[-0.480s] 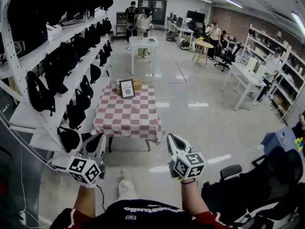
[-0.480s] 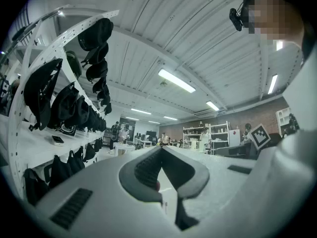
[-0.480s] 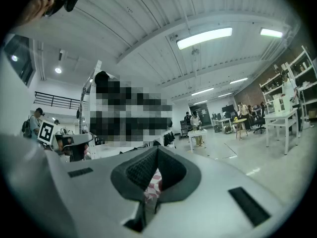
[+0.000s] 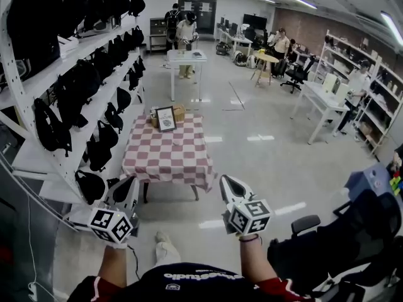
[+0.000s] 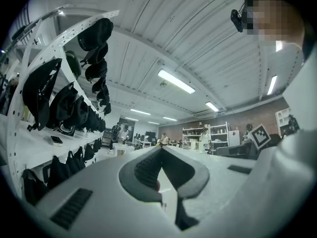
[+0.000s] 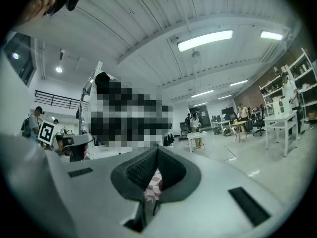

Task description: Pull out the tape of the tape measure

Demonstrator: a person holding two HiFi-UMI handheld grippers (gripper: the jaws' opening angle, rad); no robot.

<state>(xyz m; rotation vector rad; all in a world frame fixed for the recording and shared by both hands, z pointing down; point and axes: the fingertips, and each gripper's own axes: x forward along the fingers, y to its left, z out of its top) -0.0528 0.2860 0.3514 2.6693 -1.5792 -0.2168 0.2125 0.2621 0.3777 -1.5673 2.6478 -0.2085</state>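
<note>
No tape measure shows in any view. In the head view my left gripper (image 4: 130, 182) and right gripper (image 4: 227, 181) are held out level side by side, short of a table with a red and white checked cloth (image 4: 167, 159). Both are shut with nothing between the jaws. In the left gripper view the left gripper (image 5: 159, 150) has its dark pads meeting at the tip. The right gripper (image 6: 157, 150) in its own view is closed the same way, with a strip of the checked cloth showing past it.
A framed sign (image 4: 165, 118) and a wicker basket (image 4: 180, 111) stand at the table's far end. White shelving with several black bags (image 4: 75, 87) runs along the left. A black office chair (image 4: 352, 238) is at the lower right. A white table (image 4: 186, 56) and people are further back.
Both grippers keep their places and stay shut. The person's foot below has shifted a little, and the room has slid slightly in the head view.
</note>
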